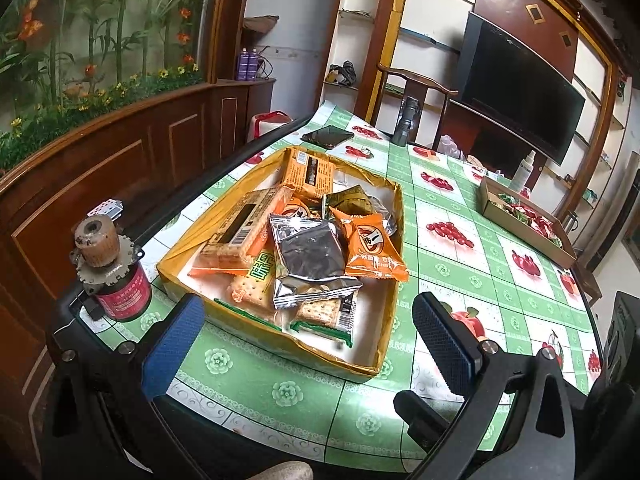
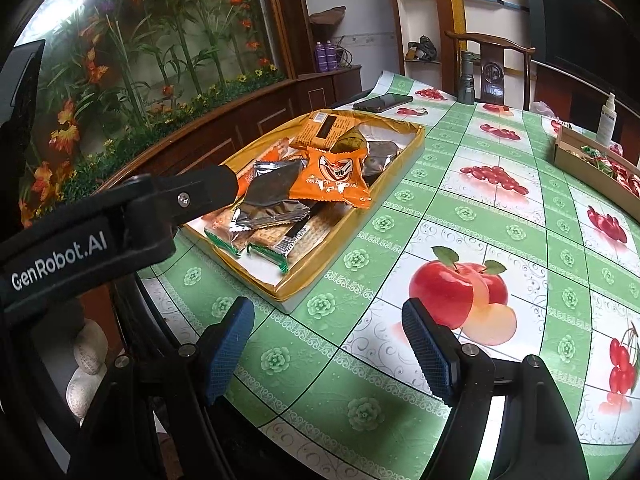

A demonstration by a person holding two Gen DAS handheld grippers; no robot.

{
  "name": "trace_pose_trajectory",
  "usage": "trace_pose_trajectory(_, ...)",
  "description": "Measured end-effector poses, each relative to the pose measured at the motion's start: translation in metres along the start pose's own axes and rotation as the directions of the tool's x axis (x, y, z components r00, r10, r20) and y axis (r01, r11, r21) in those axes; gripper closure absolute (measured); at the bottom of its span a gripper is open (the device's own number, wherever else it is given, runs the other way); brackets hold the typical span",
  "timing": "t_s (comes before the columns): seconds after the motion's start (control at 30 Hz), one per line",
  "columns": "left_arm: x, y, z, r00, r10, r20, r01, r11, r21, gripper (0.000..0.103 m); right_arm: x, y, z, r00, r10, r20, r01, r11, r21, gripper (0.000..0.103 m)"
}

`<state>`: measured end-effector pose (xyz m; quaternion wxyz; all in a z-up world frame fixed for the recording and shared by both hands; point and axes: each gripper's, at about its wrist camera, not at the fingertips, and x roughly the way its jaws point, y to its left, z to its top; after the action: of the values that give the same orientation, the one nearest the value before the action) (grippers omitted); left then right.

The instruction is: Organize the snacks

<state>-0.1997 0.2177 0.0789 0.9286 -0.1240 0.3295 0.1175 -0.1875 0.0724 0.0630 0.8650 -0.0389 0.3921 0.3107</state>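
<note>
A shallow yellow tray (image 1: pixel 320 356) (image 2: pixel 316 276) on the table holds a heap of snacks: orange packets (image 1: pixel 374 248) (image 2: pixel 336 176), silver foil packets (image 1: pixel 312 248) (image 2: pixel 272 184) and cracker packs (image 1: pixel 324 316) (image 2: pixel 276 240). My left gripper (image 1: pixel 308 344) hangs open just before the tray's near wall, its blue pads wide apart with nothing held. In the right wrist view its black finger (image 2: pixel 200 192) reaches over the tray's left side. My right gripper (image 2: pixel 328 356) stands open over the bare tablecloth, to the right of the tray's near corner.
A brown cardboard box (image 1: pixel 524 216) (image 2: pixel 592 160) of red and green wrapped sweets sits at the far right. A phone (image 1: pixel 328 136) (image 2: pixel 382 102), a flashlight (image 1: pixel 404 124) (image 2: pixel 466 80) and a spray bottle (image 1: pixel 524 172) (image 2: pixel 606 116) stand beyond. A red can (image 1: pixel 120 296) stands at the left edge.
</note>
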Motion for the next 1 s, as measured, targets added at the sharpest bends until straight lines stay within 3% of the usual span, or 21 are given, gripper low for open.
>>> trace_pose_trajectory(1.0, 0.0081, -0.0005, -0.0061, 1.0, -0.004, -0.028, 0.004, 1.0, 0.006, 0.0, 0.0057, -0.002, -0.0048, 1.0, 0.009, -0.012, -0.009, 1.0, -0.001, 0.024)
